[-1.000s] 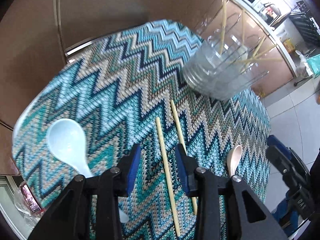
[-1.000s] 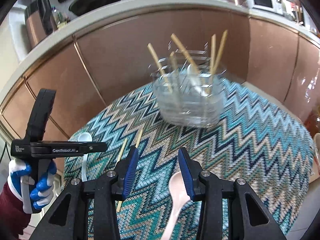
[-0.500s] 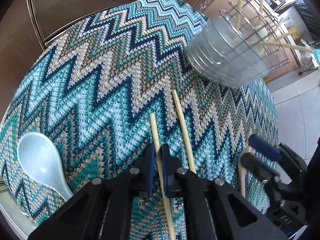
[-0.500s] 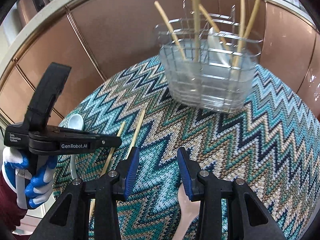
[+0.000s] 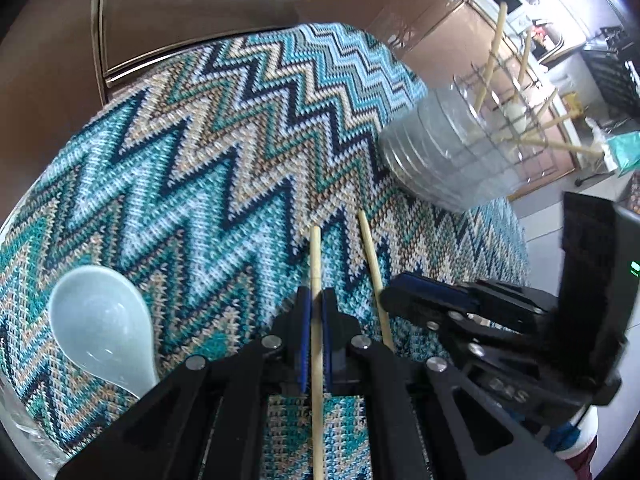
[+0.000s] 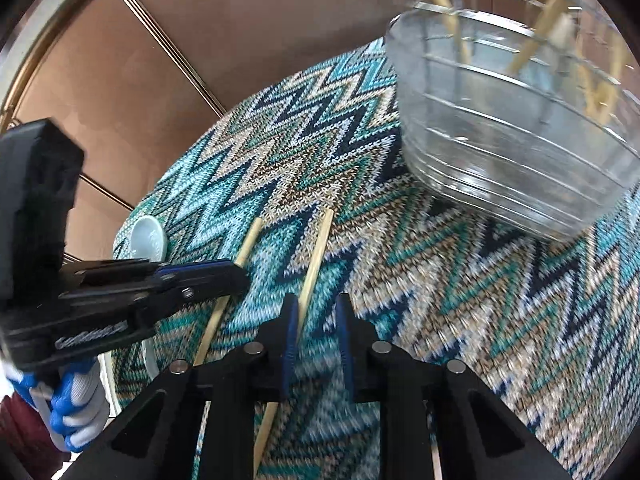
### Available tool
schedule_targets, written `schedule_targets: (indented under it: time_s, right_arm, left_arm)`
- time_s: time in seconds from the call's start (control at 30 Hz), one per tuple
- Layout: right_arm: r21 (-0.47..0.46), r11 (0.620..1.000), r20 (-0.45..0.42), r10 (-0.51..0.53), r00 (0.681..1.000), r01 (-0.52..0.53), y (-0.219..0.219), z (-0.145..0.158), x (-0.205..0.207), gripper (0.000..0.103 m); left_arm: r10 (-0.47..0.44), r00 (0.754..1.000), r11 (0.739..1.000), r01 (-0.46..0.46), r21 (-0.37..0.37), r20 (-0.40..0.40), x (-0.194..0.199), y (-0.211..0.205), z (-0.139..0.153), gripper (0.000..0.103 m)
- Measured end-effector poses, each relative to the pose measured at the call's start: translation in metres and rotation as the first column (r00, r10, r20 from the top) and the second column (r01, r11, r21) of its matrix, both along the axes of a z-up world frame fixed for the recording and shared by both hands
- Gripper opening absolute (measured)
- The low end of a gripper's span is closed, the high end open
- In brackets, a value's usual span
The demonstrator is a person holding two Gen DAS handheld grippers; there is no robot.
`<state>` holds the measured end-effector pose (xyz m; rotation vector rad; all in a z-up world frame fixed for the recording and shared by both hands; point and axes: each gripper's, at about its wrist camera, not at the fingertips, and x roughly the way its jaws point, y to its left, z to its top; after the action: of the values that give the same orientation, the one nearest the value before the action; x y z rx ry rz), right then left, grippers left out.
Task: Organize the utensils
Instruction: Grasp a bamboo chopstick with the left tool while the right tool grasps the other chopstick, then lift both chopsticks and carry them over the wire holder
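Two wooden chopsticks lie side by side on the zigzag tablecloth (image 5: 192, 168). My left gripper (image 5: 316, 308) is shut on the left chopstick (image 5: 315, 256); the right wrist view shows the same grip, left gripper (image 6: 236, 276) on that chopstick (image 6: 250, 240). The right chopstick (image 6: 318, 248) runs between the closing jaws of my right gripper (image 6: 316, 320), touching the left pad with a gap to the other. The right gripper (image 5: 400, 292) sits beside that chopstick (image 5: 370, 256). A pale blue spoon (image 5: 100, 320) lies at the left. A clear utensil holder (image 5: 452, 152) holds several chopsticks.
The round table ends close behind the chopsticks, with brown cabinet fronts (image 5: 200, 12) beyond. The clear holder (image 6: 500, 140) stands at the far right. A blue-and-white gloved hand (image 6: 72, 412) grips the left tool. The pale spoon (image 6: 148, 236) lies near the table's left edge.
My left gripper closed on the left chopstick. My right gripper sank toward the table, shifted from over a beige spoon to the right chopstick, and its jaws narrowed.
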<state>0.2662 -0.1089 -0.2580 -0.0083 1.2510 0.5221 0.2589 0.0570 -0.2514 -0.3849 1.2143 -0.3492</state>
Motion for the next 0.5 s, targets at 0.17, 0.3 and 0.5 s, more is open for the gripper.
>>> schedule_targets:
  time_s: [0.17,0.3,0.5]
  right_arm:
    - [-0.032,0.999,-0.033,0.024,0.999,-0.025,0.015,-0.008,0.015,0.014]
    - [-0.053,0.998,-0.055,0.032,0.998,-0.035,0.022,-0.010,0.025,0.010]
    - [-0.011,1.000,-0.052,0.010,0.999,-0.010,0.017,-0.004,0.021,0.007]
  left_arm:
    - [0.017,1.000,1.000,-0.017,-0.025,0.022,-0.002,0.007,0.002,0.005]
    - [0.023,0.999,0.999,-0.021,-0.038,0.034,-0.005,0.006,0.004,0.005]
    - [0.046,0.996,0.998,-0.042,-0.049,0.074,-0.016,0.010,0.015,0.005]
